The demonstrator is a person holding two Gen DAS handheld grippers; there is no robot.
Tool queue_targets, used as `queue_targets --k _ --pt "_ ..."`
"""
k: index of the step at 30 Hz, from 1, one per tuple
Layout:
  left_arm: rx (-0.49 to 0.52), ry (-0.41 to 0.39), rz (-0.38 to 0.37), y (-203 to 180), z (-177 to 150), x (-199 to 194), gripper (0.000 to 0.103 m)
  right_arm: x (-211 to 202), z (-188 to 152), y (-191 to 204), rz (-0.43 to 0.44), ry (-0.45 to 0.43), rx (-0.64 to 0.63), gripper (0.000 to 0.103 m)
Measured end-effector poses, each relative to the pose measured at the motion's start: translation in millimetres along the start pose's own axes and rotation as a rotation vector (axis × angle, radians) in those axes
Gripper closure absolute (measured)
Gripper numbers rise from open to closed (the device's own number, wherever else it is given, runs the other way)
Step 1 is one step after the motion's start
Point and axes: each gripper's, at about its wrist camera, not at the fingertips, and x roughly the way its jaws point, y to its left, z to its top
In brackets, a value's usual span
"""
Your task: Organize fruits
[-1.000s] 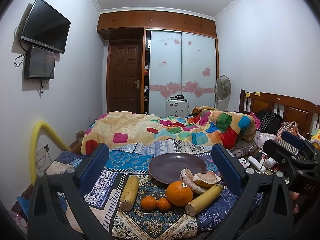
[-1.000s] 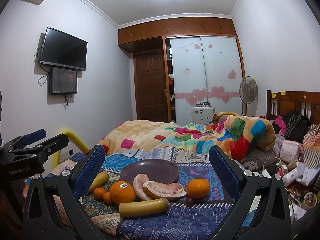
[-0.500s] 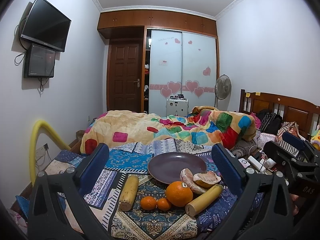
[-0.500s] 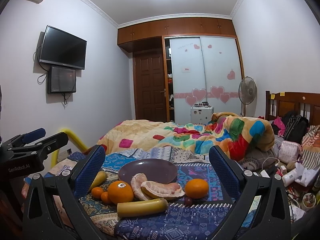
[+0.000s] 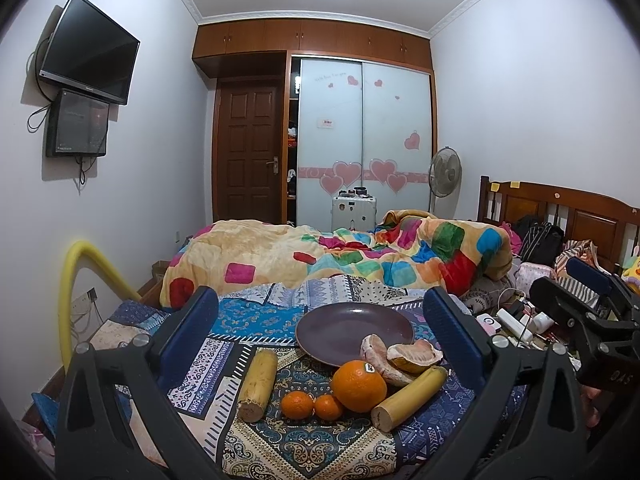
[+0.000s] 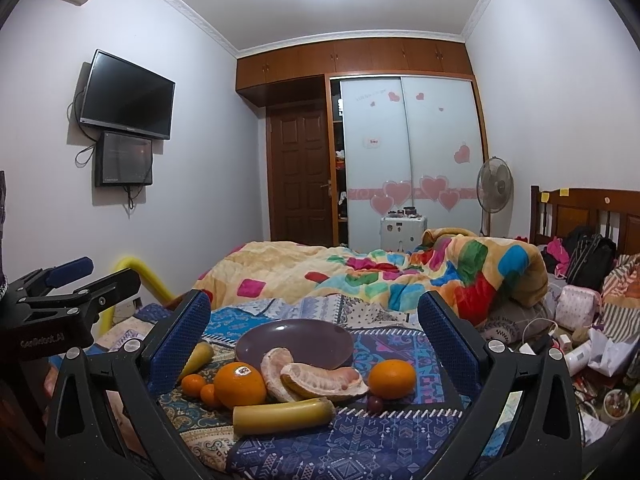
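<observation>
A dark purple plate [image 5: 354, 330] lies empty on the patterned bedspread; it also shows in the right wrist view [image 6: 296, 340]. In front of it lie pomelo pieces [image 5: 400, 356], a large stickered orange [image 5: 359, 386], two small tangerines [image 5: 296, 405], and two yellow banana-like pieces [image 5: 408, 398] [image 5: 258, 384]. The right wrist view adds a second orange [image 6: 392, 374] and a small dark grape [image 6: 375, 403]. My left gripper [image 5: 320, 332] is open and empty above the fruit. My right gripper [image 6: 314, 330] is open and empty, short of the fruit.
A colourful quilt [image 5: 340, 256] is heaped behind the plate. Cluttered cables, bottles and bags [image 6: 576, 344] lie at the right by the wooden headboard [image 5: 560, 216]. A yellow foam tube [image 5: 74, 276] arcs at the left wall.
Both views have shifted only slightly; the fruit and plate have not moved and both grippers stay open.
</observation>
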Motion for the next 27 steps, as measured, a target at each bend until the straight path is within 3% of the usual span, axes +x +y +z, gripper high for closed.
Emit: queue_targets --k 12,24,27 --pt "0.029 0.049 -0.006 4 -10 19 0.0 20 -15 -8 -0.035 0.06 -0.027 0.0" --pt "-0.01 0.258 0.018 51 -43 87 0.0 74 -47 -49 -0.124 0.272 -0.047 0.001" --pt "-0.022 0.334 0.019 66 -52 107 0.012 86 -53 -61 -0.11 0.329 -0.038 0.011"
